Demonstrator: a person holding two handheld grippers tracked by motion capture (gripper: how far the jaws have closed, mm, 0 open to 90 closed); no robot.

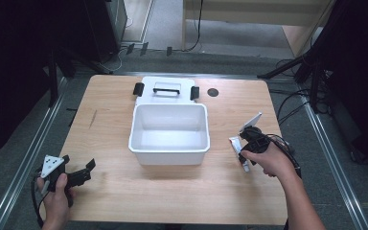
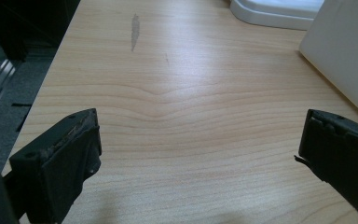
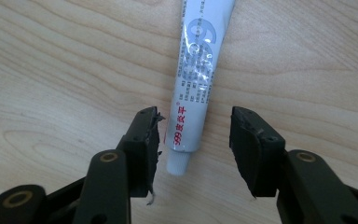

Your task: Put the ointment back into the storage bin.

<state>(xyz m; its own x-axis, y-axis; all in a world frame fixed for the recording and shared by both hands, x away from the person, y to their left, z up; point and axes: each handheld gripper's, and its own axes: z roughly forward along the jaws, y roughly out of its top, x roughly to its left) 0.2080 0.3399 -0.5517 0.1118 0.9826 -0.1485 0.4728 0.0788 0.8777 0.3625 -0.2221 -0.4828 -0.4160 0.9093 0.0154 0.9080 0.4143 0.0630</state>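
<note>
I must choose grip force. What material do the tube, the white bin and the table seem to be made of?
Tube: glossy white, probably soft plastic or laminate; glare streaks on its print.
White bin: looks like smooth moulded plastic, rounded rim, faint sheen.
Table: pale wood or wood-look laminate; grain lines, satin reflection.

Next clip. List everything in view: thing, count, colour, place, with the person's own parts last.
Table: one, light wood, centre of the high view.
Bin: one, white, open and empty, mid-table.
Lid: one, white with black handle and two black latches, flat behind the bin.
Tube: one, white with red print, lying on the table right of the bin, cap end between the right claw's jaws.
Round dark spot: one, on the table's far side, right of the lid.
Left claw: black, open, near-left corner, over bare wood.
Right claw: black, open, straddling the tube.
</note>
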